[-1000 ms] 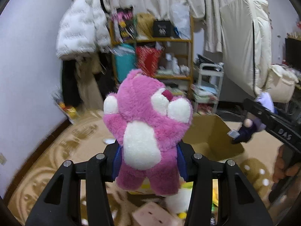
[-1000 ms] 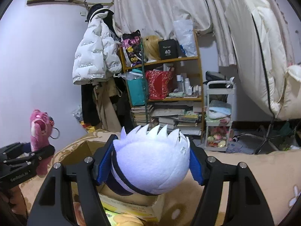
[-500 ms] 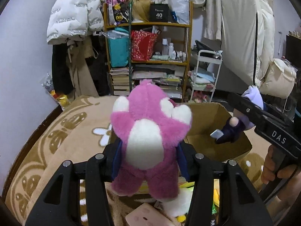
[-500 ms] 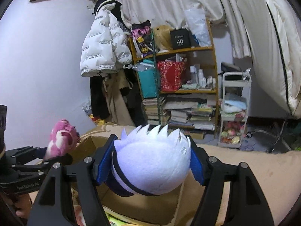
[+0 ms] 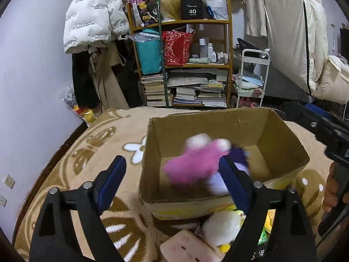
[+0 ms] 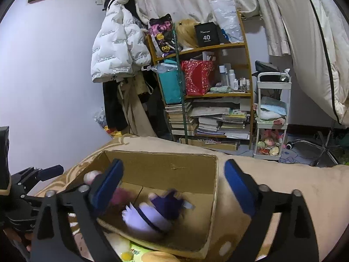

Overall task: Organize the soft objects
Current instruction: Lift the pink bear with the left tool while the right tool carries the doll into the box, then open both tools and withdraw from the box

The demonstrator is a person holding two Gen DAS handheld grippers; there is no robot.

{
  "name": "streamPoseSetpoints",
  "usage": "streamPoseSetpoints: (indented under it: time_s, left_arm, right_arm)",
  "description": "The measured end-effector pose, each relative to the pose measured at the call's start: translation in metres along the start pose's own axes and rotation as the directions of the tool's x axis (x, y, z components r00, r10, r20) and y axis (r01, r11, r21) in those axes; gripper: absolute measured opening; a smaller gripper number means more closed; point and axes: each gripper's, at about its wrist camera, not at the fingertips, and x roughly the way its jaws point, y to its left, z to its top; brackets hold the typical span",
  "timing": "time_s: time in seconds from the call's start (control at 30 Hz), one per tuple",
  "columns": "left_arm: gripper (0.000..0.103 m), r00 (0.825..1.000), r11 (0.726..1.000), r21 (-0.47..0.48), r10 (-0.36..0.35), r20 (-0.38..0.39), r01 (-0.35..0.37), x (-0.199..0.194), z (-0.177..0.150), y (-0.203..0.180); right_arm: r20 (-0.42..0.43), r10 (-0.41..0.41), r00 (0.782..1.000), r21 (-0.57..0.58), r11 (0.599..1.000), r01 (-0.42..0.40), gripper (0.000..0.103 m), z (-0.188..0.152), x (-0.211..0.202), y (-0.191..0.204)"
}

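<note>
Left gripper (image 5: 173, 183): jaws opening wide, nothing pinched. The pink bear (image 5: 194, 163) is blurred, dropping into the cardboard box (image 5: 283, 144), clear of both pads.

Right gripper (image 6: 174, 187): jaws opening too, spread as far as they go, nothing btwn them. The white-haired doll (image 6: 152, 214) lies inside the box near its front wall, beside the bear.

Risks from here:
- Bear is mid-fall, so it could bounce or roll onto the doll and end up leaning over the front rim; box walls look tall enough, prob fine.
- Both grippers hover close over the box. Pulling back low could catch a rim and tip or drag the box across the carpet (image 5: 91, 144).
- More soft toys lie in front of the box, incl a white plush (image 5: 220, 229) and a pink flat one (image 5: 187, 249). They sit right under the left jaws, partly hidden, so a blind grab might snag two at once or clip the box wall.
</note>
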Motion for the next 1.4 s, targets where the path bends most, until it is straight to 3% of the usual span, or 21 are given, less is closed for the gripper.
streamPoseSetpoints:
  time_s: [0.2,0.4,0.87,1.17,1.4]
  left_arm:
    - [0.099,1.0,1.0,-0.008,0.021,0.013,-0.021,-0.024,-0.006,0.004]
    - [0.101,0.999,0.999,-0.021,0.039,0.021,-0.038,-0.053,-0.011,0.011]
    - [0.101,1.0,0.994,-0.108,-0.017,0.007,0.017,-0.117,-0.037,0.029]
    - [0.101,0.999,0.997,-0.081,-0.002,-0.035,-0.001,-0.118,-0.046,0.029]
    - [0.101,0.992,0.995,-0.099,-0.039,-0.12,0.027,-0.083,-0.048,0.029]
  right_arm:
    - [-0.017,-0.004,1.0,-0.006,1.0,0.004,0.103,0.001,-0.018,0.005]
    - [-0.026,-0.013,1.0,-0.024,1.0,0.012,0.103,-0.002,-0.044,0.014]
    - [-0.059,-0.052,0.997,-0.022,0.998,0.05,0.103,-0.02,-0.109,0.029]
    - [-0.101,-0.038,0.994,-0.038,0.999,0.034,0.103,-0.035,-0.112,0.038]
    - [-0.19,-0.034,0.981,-0.003,0.999,0.034,0.103,-0.049,-0.084,0.028]
